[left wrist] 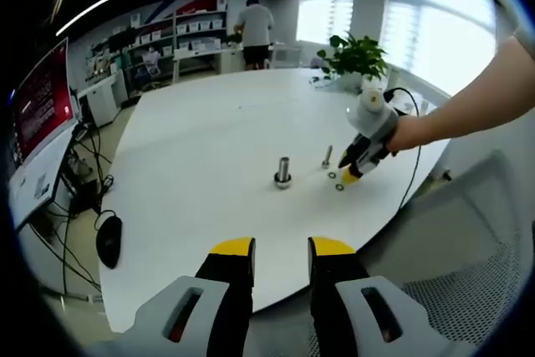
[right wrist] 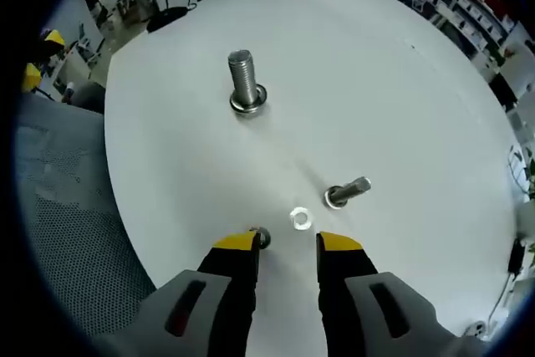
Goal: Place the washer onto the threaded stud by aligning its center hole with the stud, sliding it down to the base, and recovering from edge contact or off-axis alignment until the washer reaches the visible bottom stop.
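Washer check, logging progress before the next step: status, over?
Both grippers open, left gripper back off the table. Right gripper low by washer; washer flat on table, not on stud. Small bolt lies nearby.

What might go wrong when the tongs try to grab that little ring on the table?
1. The washer lies flat on the table, right beside one tip of the right tongs. A thin flat ring may slide away instead of being gripped.
2. A nut and a small bolt sit close by. The open tongs may bump them or pick up the wrong piece.
3. The big bolt stands farther off, so the washer may drop on the way.
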A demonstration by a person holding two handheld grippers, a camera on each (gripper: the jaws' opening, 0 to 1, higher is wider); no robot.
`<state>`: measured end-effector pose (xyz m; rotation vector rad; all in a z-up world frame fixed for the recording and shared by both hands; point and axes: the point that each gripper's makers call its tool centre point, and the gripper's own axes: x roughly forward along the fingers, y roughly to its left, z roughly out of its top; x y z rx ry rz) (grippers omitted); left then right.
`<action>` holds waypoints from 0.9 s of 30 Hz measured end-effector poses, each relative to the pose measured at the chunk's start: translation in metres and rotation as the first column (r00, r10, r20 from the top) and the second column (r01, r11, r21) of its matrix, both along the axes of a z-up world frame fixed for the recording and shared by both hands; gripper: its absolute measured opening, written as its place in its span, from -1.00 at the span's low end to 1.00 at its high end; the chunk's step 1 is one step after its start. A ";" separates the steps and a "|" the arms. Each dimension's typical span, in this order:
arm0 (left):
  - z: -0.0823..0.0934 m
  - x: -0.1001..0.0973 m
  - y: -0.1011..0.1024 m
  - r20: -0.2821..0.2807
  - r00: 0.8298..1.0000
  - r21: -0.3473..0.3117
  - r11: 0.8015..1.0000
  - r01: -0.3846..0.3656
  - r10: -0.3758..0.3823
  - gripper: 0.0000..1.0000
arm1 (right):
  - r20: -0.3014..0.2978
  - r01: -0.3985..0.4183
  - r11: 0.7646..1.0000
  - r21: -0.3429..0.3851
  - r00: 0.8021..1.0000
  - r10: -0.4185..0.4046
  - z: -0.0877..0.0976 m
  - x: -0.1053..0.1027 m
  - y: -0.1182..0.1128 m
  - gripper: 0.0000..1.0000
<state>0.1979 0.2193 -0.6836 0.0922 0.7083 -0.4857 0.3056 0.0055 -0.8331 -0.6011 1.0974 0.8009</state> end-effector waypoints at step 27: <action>-0.002 -0.001 -0.002 -0.014 1.000 0.003 1.000 0.013 -0.013 -0.56 | -0.058 -0.128 0.992 -0.005 0.990 0.128 -0.007 -0.015 0.005 -0.69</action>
